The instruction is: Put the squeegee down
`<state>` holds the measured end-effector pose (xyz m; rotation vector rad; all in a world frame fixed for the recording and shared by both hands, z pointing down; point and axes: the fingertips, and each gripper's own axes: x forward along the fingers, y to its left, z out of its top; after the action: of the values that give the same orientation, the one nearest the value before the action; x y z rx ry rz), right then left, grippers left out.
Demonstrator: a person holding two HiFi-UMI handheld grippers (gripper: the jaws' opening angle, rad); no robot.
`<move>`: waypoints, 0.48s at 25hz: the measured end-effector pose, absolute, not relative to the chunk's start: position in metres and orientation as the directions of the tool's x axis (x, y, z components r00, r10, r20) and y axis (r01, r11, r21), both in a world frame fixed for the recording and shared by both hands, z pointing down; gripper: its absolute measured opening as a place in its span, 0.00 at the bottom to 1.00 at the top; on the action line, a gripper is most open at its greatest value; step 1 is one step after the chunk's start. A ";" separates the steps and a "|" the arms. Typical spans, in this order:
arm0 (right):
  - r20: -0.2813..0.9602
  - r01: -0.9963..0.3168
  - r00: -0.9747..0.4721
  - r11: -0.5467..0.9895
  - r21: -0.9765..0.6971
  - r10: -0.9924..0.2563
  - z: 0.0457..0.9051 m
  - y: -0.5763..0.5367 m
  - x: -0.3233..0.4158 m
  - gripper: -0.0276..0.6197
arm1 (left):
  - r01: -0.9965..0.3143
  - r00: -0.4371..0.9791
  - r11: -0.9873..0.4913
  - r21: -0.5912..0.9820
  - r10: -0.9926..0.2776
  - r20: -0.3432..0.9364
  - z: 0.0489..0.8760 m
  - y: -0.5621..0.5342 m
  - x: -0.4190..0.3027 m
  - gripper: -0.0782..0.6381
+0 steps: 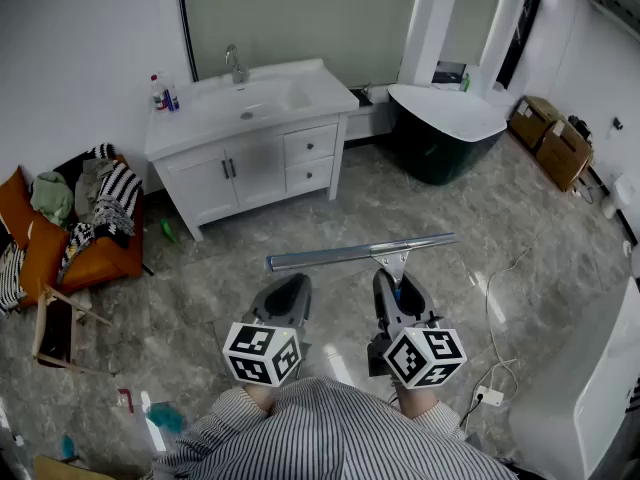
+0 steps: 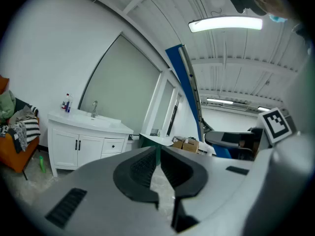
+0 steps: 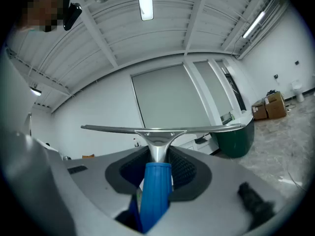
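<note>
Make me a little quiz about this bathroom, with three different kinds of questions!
1. True or false: the left gripper holds the squeegee.
2. The squeegee's handle is: A red, B blue, C yellow.
3. Fill in: on top of the white cabinet, below the tap, is a ___.

Key: 1 false, the right gripper holds it. 2 B. 3 sink.

A bathroom mock-up inside a bare hall: a white cabinet [image 1: 250, 163] with sink [image 1: 255, 98] and tap [image 1: 236, 65] under a big mirror [image 1: 300, 13], a dark green bathtub [image 1: 445, 133], a marbled tile floor [image 1: 200, 298], cardboard boxes [image 1: 550, 138], and a strip light [image 3: 145, 1] on a ribbed ceiling [image 3: 197, 23].
</note>
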<state>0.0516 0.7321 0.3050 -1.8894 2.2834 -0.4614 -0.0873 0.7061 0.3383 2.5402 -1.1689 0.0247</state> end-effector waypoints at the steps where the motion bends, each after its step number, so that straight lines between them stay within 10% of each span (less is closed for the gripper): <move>1: 0.084 -0.932 -0.202 0.165 -0.324 -0.976 0.306 0.733 0.052 0.23 | -0.742 0.659 -0.600 0.298 -0.735 0.158 0.339 0.706 -0.087 0.16; 12: 0.095 -0.937 -0.213 0.175 -0.304 -0.972 0.308 0.735 0.048 0.23 | -0.752 0.650 -0.597 0.280 -0.741 0.168 0.343 0.707 -0.085 0.16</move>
<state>0.0485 0.7348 0.3084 -1.8902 2.3135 -0.4531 -0.0851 0.7073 0.3433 2.5458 -1.1908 0.0484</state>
